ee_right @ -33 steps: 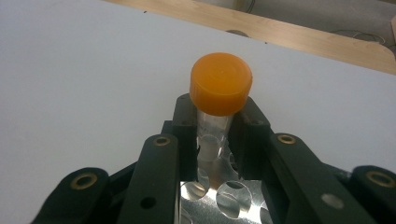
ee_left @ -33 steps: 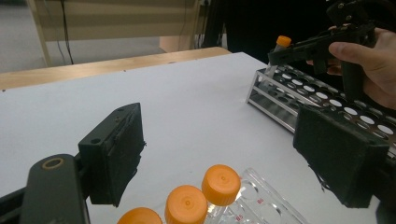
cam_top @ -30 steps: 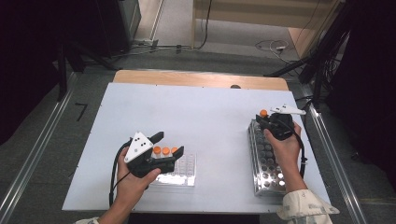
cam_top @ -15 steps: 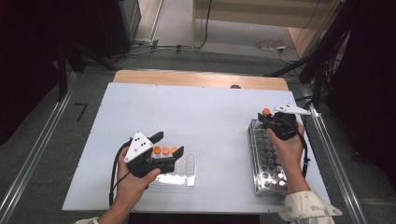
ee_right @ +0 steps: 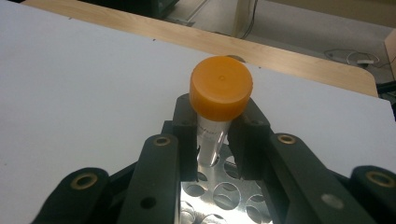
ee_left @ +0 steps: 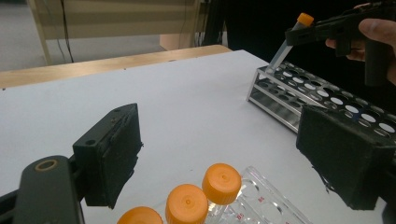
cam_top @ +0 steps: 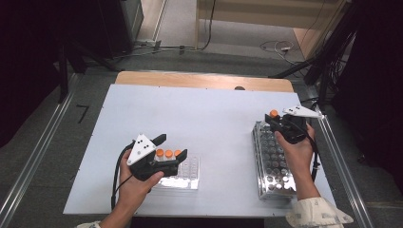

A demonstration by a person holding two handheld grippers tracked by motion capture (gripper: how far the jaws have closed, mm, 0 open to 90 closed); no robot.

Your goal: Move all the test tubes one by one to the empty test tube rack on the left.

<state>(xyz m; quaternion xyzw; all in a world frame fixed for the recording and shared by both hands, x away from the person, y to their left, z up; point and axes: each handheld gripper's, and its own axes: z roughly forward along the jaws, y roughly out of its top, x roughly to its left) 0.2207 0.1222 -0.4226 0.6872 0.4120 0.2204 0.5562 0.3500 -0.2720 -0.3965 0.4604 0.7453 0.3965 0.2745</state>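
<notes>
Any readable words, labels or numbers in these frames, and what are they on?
Nothing reads for certain.
Red well numbers on the clear plastic rack: too blurred to read.
Faint print on the orange-capped tube held in the right gripper: too small to read.
Metal rack: no text seen.

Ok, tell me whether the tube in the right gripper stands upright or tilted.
Tilted. In the left gripper view the tube slants, orange cap away from the metal rack, its lower end at a corner hole, clamped by the right gripper.

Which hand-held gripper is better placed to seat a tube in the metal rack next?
The right hand-held gripper: its jaws already clamp an orange-capped tube tilted above the metal rack. The left hand-held gripper is open at the clear tray, holding nothing.
</notes>
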